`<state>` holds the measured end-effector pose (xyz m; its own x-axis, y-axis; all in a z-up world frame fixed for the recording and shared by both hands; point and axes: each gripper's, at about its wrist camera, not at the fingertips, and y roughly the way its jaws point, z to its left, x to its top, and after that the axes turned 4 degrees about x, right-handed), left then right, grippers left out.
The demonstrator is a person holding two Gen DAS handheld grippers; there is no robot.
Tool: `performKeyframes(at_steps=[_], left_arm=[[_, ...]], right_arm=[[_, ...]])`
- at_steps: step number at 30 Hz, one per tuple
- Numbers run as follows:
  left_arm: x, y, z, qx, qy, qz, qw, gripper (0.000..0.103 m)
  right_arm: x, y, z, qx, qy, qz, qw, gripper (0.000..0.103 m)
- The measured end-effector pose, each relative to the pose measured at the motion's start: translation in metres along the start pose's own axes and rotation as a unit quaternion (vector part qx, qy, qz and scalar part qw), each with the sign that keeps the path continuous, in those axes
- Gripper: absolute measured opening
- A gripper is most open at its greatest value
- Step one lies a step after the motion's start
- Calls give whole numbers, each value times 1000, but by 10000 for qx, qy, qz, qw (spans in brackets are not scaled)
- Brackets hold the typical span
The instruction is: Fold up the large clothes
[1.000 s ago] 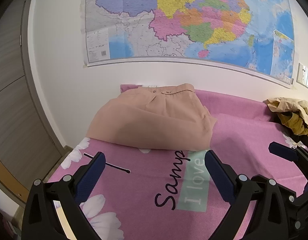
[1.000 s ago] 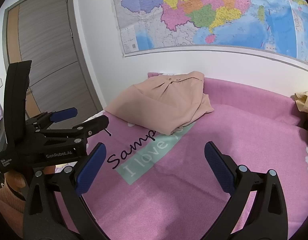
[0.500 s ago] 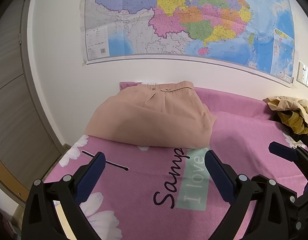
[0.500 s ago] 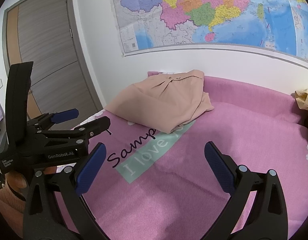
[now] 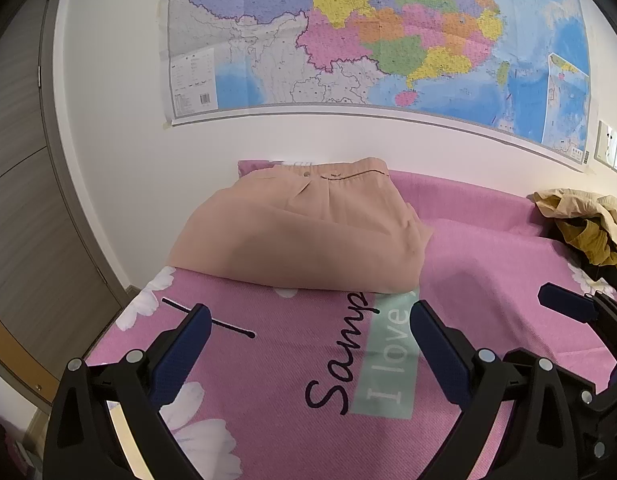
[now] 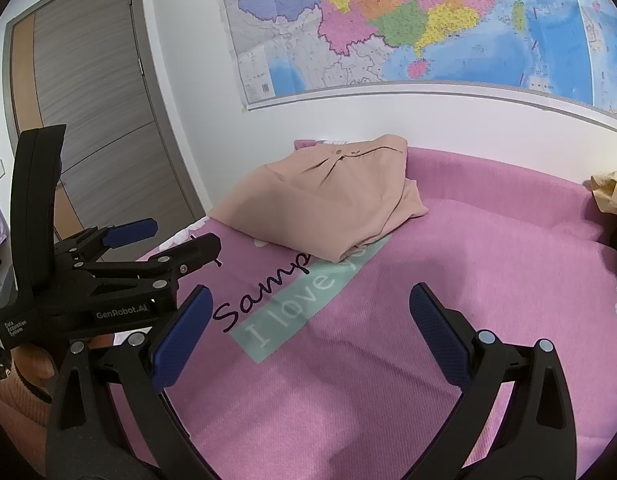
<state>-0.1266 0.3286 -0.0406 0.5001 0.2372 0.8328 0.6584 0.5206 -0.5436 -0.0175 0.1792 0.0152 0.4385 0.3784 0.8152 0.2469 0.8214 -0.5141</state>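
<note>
A folded peach garment [image 5: 304, 232] [image 6: 328, 208] with a button at its waistband lies at the far end of the pink bed sheet [image 5: 488, 264] [image 6: 468, 288], near the wall. My left gripper [image 5: 308, 328] hovers open over the sheet, short of the garment, with nothing between its blue pads. My right gripper [image 6: 308, 312] is also open and holds nothing, further back over the sheet. In the right wrist view the left gripper [image 6: 164, 236] shows from the side at the left, held by a hand in a peach sleeve.
A heap of mustard and beige clothes [image 5: 584, 224] [image 6: 612, 200] lies at the sheet's far right. A large map [image 5: 368, 40] hangs on the white wall behind. A wooden door [image 6: 92, 128] stands to the left, past the bed's edge.
Both grippers have tilted slightly, so the garment sits a little lower in the left view. Both stay open and the garment lies untouched.
</note>
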Motion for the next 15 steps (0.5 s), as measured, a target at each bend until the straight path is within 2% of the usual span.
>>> performKeyframes(at_steps=[15], left_arm=[[-1,1,-2,2,2,36,10000,96]], right_arm=[[-2,0,-1,10,29,-3,10000,97]])
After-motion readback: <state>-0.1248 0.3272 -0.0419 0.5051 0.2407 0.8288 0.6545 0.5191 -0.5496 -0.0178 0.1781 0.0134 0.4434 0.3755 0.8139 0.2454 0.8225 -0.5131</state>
